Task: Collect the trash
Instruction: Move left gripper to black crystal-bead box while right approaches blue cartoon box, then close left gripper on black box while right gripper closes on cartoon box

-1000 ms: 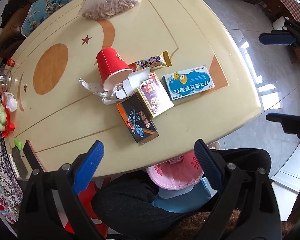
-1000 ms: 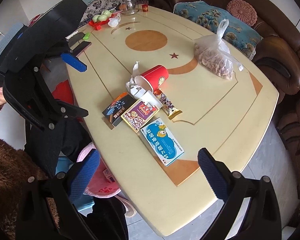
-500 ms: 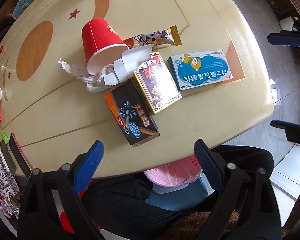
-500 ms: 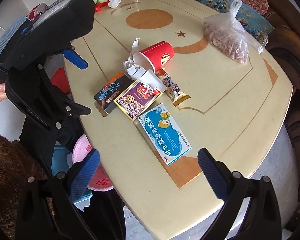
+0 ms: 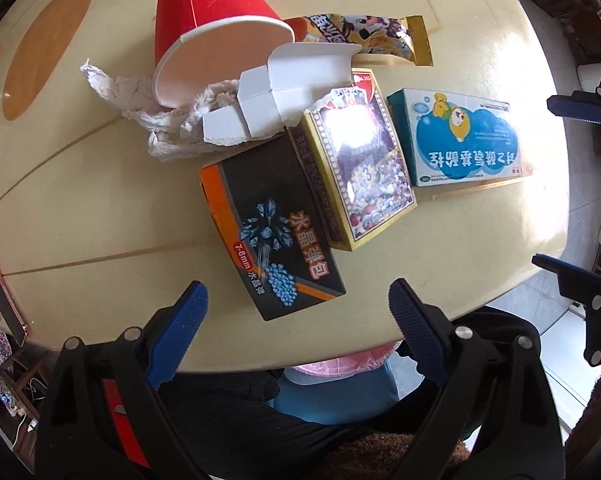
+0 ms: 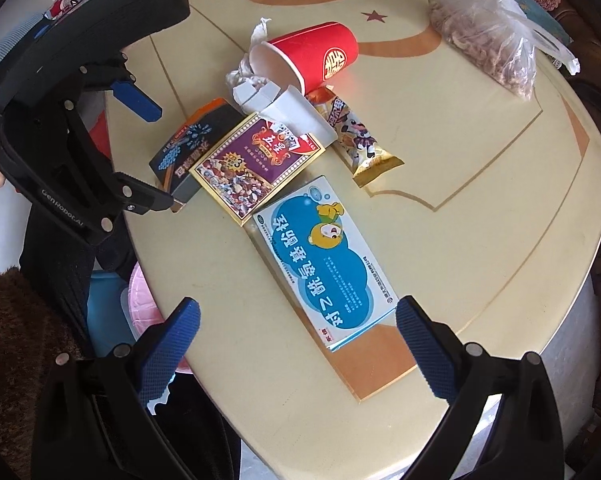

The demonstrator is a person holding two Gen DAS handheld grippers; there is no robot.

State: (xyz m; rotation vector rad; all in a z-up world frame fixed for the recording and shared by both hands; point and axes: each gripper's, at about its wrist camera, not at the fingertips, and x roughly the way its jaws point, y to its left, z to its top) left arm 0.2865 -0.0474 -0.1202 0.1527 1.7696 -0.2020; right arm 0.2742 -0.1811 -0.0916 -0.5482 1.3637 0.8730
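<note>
— Trash first: where does it lie?

— Heaped on the cream desk (image 6: 480,240), towards the edge nearest the person. A red paper cup (image 5: 212,28) lies on its side, mouth towards that edge, with crumpled tissue (image 5: 156,120) under its rim and a torn white carton (image 5: 284,92) against it. A snack wrapper (image 5: 364,36) lies just beyond the carton.

— And the boxes?

— Three side by side. A black and orange box (image 5: 272,224) lies closest to the near edge, a purple and gold box (image 5: 360,168) leans on its side, and a blue and white box (image 6: 328,260) lies flat just beside that one.

— What about the tongs?

— The left tongs (image 5: 296,316) are spread wide and hold nothing, hovering over the near edge with the black and orange box's end between the blue pads. The right tongs (image 6: 296,336) are likewise released and empty, above the blue and white box's near end.

— Anything else?

— A clear bag of nuts (image 6: 492,40) sits well apart, by the far edge.
</note>
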